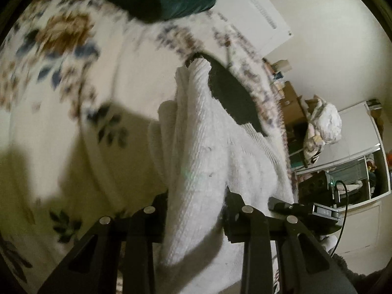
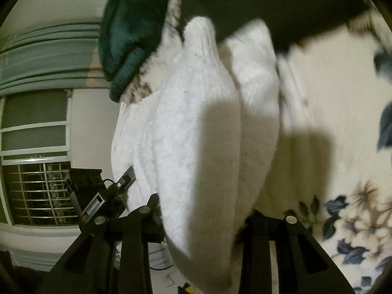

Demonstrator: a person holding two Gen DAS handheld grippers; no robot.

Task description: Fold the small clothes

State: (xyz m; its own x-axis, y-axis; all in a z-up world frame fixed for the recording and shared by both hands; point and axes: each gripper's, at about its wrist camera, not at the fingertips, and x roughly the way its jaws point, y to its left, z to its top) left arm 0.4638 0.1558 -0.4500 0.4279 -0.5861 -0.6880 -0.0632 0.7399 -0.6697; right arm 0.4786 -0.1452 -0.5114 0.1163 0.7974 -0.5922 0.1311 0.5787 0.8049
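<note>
Holding the white garment (image 1: 196, 161) bunched above the bed (image 1: 73, 98), left hand-held gripper (image 1: 196, 210) and right hand-held gripper (image 2: 203, 223) both clamped on it, probably risking an uneven fold if either thick wad slips free.

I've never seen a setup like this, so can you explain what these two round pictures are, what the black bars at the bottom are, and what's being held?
These are two fisheye cameras, one mounted on each handheld gripper that a person carries; no robot is involved. The black bars are each gripper's jaws, seen from behind. One picture looks along the left gripper, the other along the right gripper. Both are shut on the same white knitted garment, lifted over a floral bedspread. A dark green garment and a black cloth lie farther along the bedspread. The view is blurred, so finer details are unclear.
</note>
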